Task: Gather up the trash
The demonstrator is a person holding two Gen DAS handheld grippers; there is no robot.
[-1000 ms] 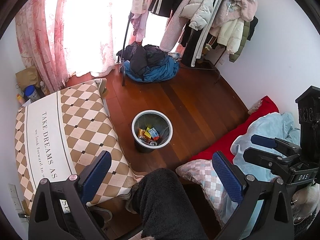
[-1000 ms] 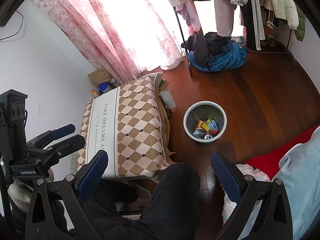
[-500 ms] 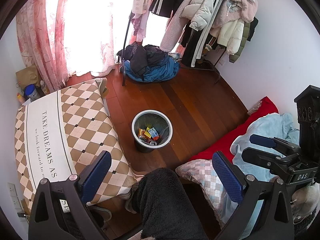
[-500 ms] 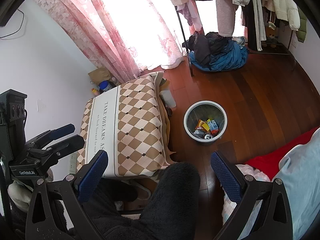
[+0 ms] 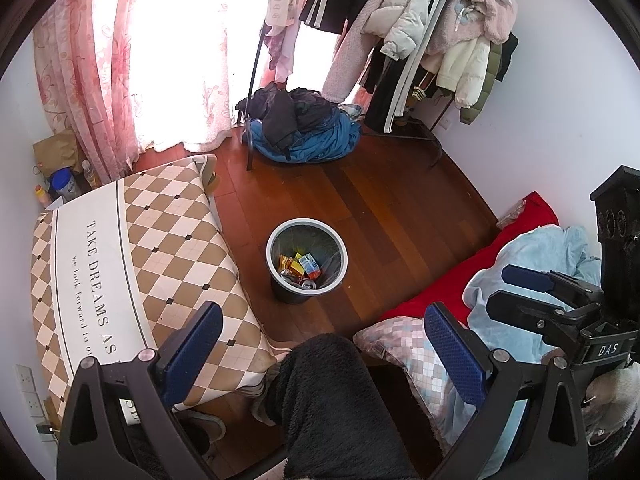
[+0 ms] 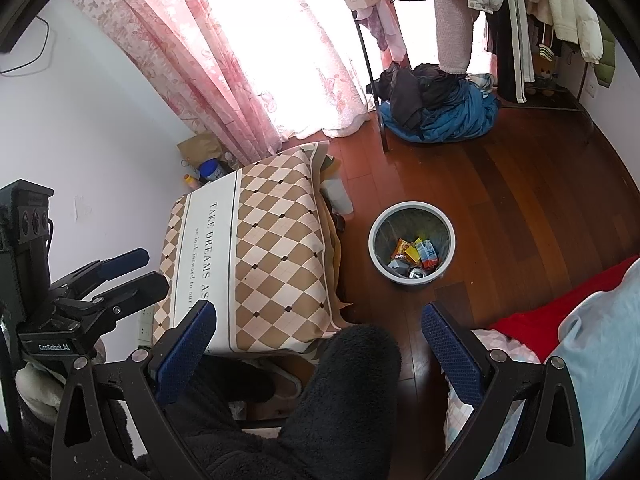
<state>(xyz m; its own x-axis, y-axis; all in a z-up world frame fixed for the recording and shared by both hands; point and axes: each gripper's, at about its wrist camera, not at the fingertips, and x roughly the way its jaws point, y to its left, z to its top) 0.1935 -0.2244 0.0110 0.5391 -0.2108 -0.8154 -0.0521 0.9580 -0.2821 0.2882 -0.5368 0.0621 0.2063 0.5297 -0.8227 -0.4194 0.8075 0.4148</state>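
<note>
A grey round trash bin (image 5: 276, 246) stands on the wooden floor beside the low table; it also shows in the right wrist view (image 6: 374, 236). Inside lie colourful wrappers and cartons (image 5: 301, 265) and a can (image 6: 416, 273). My left gripper (image 5: 324, 338) is open and empty, held high above the floor over my dark-clad knee. My right gripper (image 6: 318, 338) is open and empty too, at about the same height. Each gripper shows in the other's view: the right one (image 5: 532, 292) at the right edge, the left one (image 6: 120, 276) at the left edge.
A low table with a checked cloth (image 5: 132, 264) stands left of the bin. A pile of clothes (image 5: 300, 128) lies under a coat rack (image 5: 420, 32). A bed with red sheet (image 5: 512, 240) and pillow (image 5: 400, 340) is at the right. Bottles (image 5: 62, 184) stand by the curtain.
</note>
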